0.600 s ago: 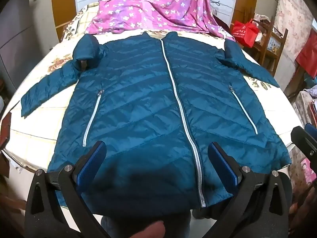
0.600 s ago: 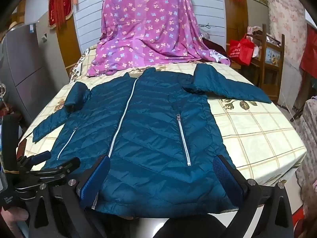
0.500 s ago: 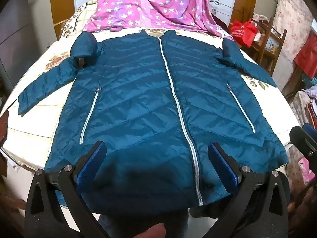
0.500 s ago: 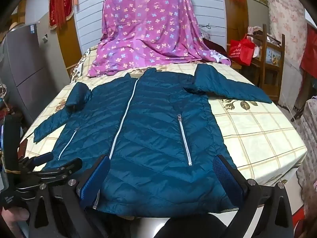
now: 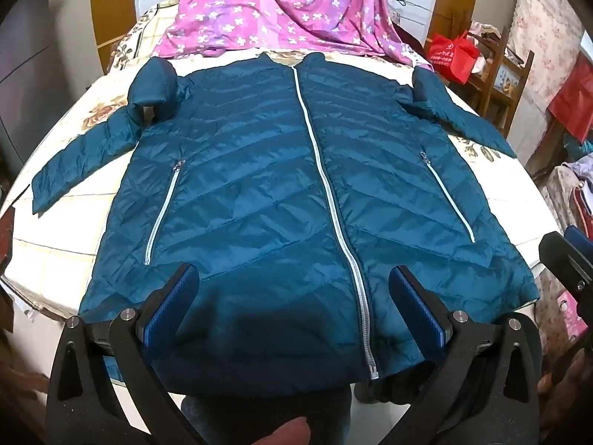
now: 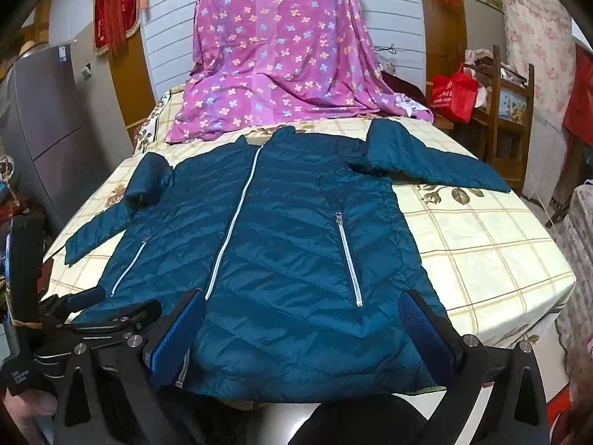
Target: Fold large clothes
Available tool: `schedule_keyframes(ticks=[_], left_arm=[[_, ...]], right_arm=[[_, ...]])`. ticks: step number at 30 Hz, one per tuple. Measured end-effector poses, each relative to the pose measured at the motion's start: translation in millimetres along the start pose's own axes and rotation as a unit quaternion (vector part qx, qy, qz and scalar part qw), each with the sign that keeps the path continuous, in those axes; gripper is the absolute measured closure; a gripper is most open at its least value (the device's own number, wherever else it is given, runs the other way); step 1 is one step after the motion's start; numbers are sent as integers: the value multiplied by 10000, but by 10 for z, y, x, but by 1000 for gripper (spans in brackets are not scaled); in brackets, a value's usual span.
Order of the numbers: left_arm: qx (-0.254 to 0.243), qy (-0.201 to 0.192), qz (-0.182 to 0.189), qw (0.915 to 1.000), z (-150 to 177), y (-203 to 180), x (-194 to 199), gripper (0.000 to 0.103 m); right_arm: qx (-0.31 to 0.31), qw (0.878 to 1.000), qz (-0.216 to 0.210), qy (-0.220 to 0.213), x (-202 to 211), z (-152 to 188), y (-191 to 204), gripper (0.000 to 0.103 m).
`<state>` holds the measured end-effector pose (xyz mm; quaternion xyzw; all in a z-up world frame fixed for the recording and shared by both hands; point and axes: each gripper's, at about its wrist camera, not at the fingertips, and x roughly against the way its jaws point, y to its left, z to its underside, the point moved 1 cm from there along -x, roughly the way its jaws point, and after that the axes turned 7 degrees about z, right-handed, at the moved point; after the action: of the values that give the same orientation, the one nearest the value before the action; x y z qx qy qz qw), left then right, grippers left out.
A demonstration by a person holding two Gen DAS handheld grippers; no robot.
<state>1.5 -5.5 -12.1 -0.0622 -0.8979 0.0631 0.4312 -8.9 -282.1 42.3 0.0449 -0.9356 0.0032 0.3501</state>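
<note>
Both the left gripper (image 5: 292,306) and right gripper (image 6: 302,328) hang spread wide above the jacket (image 5: 296,204) hem, gripping nothing. The jacket lies flat, zipped, at the bed (image 6: 481,244) near edge. Beyond: purple sheet (image 6: 281,55), red bag (image 6: 454,94), lettering unreadable.

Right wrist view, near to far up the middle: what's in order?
Right gripper, jaws wide open → teal puffer jacket lying flat, zipped → checked bed cover → purple floral sheet → white slatted wall.
</note>
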Motion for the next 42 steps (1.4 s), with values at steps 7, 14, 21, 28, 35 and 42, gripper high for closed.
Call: schedule_keyframes(ticks=[7, 14, 21, 28, 35, 42], left_arm=[[-21, -30, -24, 10000, 30, -4, 16, 1], [-38, -45, -12, 10000, 21, -2, 39, 1], [-48, 6, -20, 10000, 22, -12, 28, 0], [-50, 19, -22, 10000, 28, 1, 60, 1], [-56, -4, -21, 10000, 32, -18, 16, 1], [-57, 3, -16, 10000, 35, -20, 12, 0]], right_arm=[[36, 10000, 9, -3, -1, 8, 7, 0], [38, 10000, 4, -1, 8, 18, 13, 0], [12, 10000, -1, 30, 4, 28, 15, 0], [28, 10000, -5, 70, -5, 21, 19, 0], [37, 10000, 2, 70, 1, 14, 16, 0], [45, 10000, 8, 70, 0, 11, 19, 0]])
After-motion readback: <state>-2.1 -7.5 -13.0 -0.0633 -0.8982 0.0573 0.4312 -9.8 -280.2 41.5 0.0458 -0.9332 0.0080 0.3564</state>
